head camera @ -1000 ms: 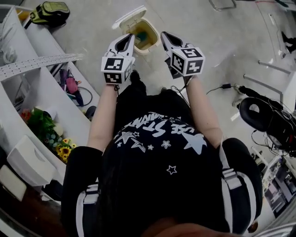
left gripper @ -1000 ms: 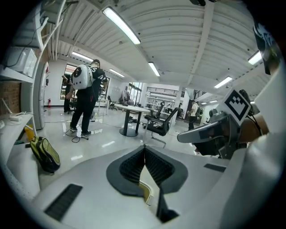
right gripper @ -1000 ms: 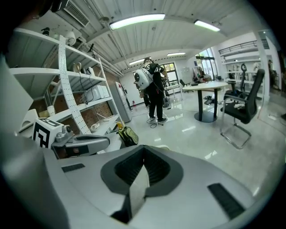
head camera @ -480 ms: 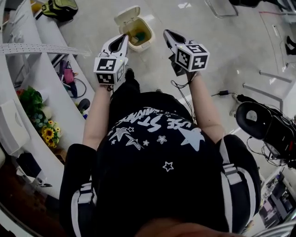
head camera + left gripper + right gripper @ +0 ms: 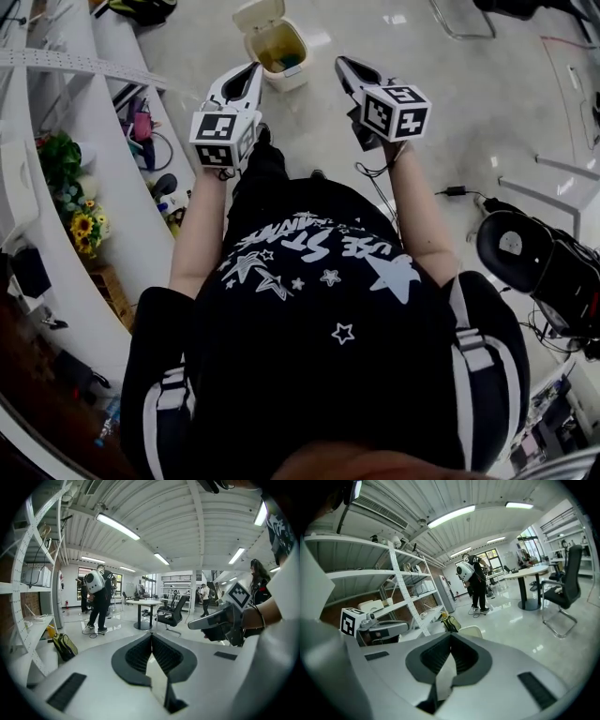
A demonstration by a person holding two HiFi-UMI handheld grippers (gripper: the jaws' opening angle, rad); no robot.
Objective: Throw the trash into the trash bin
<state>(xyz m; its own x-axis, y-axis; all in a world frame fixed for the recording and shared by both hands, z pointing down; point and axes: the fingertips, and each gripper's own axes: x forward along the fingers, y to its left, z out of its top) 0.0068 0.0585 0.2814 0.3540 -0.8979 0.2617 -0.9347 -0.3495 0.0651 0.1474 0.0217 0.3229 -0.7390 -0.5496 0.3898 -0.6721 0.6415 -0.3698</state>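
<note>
The cream trash bin [image 5: 277,52] stands on the floor at the top of the head view, its lid [image 5: 259,14] flipped up and some trash inside. My left gripper [image 5: 251,69] is held in the air short of the bin and to its left, jaws shut and empty. My right gripper [image 5: 341,63] is level with it, to the bin's right, also shut with nothing in it. In the left gripper view the pads meet at the tip of the left gripper [image 5: 151,635]. The right gripper [image 5: 451,637] shows the same in its own view, with the bin's lid [image 5: 471,631] just beyond it.
White shelving [image 5: 56,141] runs along the left, holding flowers [image 5: 80,225]. A backpack [image 5: 64,645] lies on the floor by the shelves. A black chair base [image 5: 525,248] and a cable [image 5: 455,190] sit at the right. People, a round table [image 5: 144,603] and an office chair [image 5: 169,613] stand farther off.
Both grippers have drawn back from above the bin and risen slightly. The bin now lies farther off toward the top of the head view. Both stay shut.
</note>
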